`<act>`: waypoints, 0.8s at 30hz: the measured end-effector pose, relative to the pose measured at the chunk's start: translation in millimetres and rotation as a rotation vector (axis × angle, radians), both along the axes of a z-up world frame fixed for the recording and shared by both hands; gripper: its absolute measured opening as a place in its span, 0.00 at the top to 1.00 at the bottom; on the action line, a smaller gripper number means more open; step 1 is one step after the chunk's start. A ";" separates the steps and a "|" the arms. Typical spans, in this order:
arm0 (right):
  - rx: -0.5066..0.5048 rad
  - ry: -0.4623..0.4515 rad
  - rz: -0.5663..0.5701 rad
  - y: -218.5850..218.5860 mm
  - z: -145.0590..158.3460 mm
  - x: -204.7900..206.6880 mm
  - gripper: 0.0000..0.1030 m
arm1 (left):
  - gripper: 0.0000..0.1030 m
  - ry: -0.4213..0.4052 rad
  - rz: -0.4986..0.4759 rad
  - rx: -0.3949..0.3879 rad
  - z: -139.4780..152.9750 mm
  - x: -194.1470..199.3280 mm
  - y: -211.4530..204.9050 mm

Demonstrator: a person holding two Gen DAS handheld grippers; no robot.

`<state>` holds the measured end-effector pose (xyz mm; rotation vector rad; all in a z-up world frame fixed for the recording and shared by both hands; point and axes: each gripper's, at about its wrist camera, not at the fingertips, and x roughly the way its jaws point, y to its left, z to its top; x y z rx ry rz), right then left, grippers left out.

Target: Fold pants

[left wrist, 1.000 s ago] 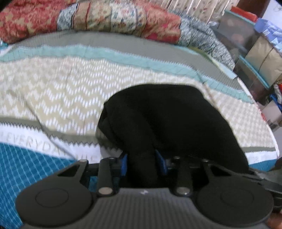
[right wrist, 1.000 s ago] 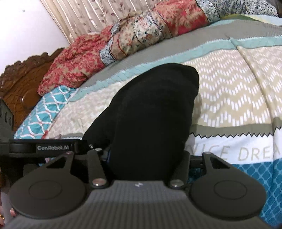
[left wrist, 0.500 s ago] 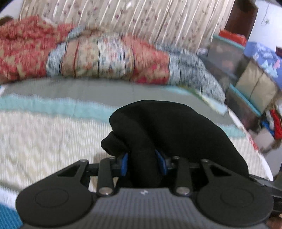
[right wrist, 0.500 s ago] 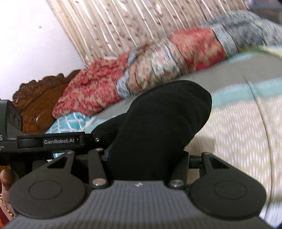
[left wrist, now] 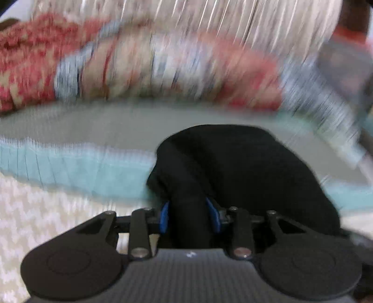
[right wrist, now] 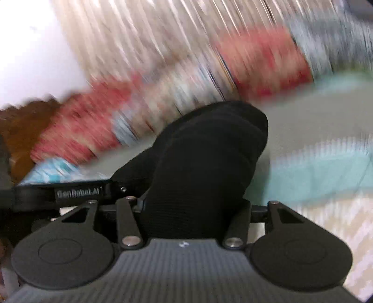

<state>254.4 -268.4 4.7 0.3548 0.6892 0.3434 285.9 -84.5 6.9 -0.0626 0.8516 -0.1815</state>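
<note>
The black pants are bunched and lifted above the patterned bedspread. My left gripper is shut on a fold of the pants, its blue pads pressing either side of the cloth. My right gripper is shut on another part of the pants, and the cloth covers its fingertips. The left gripper's body shows at the left edge of the right wrist view. Both views are motion-blurred.
A rolled red and floral quilt lies across the head of the bed below a striped curtain. A carved wooden headboard is at the left in the right wrist view. Storage boxes stand beside the bed.
Both grippers have risen and moved toward the head of the bed, carrying the pants; the quilt and curtain now fill more of both views.
</note>
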 end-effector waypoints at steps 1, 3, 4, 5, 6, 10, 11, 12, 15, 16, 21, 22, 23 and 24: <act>-0.029 0.102 -0.023 1.0 -16.8 11.2 0.29 | 0.58 0.042 0.006 0.046 -17.5 4.1 -3.8; 0.061 0.152 -0.071 -13.1 -32.9 10.2 0.27 | 0.52 -0.042 0.008 0.073 -16.9 -12.3 -5.7; 0.087 0.161 -0.062 -18.1 -27.3 4.5 0.26 | 0.52 -0.052 -0.012 0.084 -11.5 -18.6 -7.1; 0.085 0.180 -0.064 -20.7 -21.4 -1.4 0.25 | 0.52 -0.050 -0.036 0.083 -4.1 -26.7 -7.0; 0.079 0.187 -0.076 -24.7 -13.5 -13.8 0.25 | 0.50 -0.052 -0.042 0.082 1.3 -34.7 -5.9; 0.113 0.156 -0.079 -42.7 6.1 -81.8 0.25 | 0.45 -0.019 -0.022 0.085 21.1 -81.5 1.3; 0.108 0.139 -0.070 -44.6 7.0 -100.9 0.25 | 0.44 -0.007 -0.016 0.087 26.5 -89.1 4.0; 0.093 0.130 -0.062 -44.2 6.7 -124.6 0.25 | 0.44 0.003 -0.009 0.092 30.2 -101.9 5.2; 0.050 0.180 -0.027 -31.9 -3.8 -187.0 0.25 | 0.42 0.023 0.005 0.101 39.5 -134.7 8.7; 0.042 0.202 -0.015 -23.2 -7.7 -206.0 0.25 | 0.40 0.023 0.009 0.102 44.0 -149.4 9.1; 0.004 0.201 0.070 11.2 -8.5 -308.9 0.24 | 0.22 -0.012 0.021 0.117 67.3 -202.3 15.8; 0.006 0.199 0.077 13.8 -6.2 -322.9 0.24 | 0.22 -0.019 0.020 0.116 71.3 -211.5 16.4; 0.013 0.203 0.096 16.1 -1.6 -337.3 0.24 | 0.20 -0.027 0.019 0.110 76.5 -224.6 18.3; 0.012 0.200 0.104 16.6 3.8 -345.2 0.24 | 0.13 -0.031 0.019 0.105 79.6 -233.1 19.7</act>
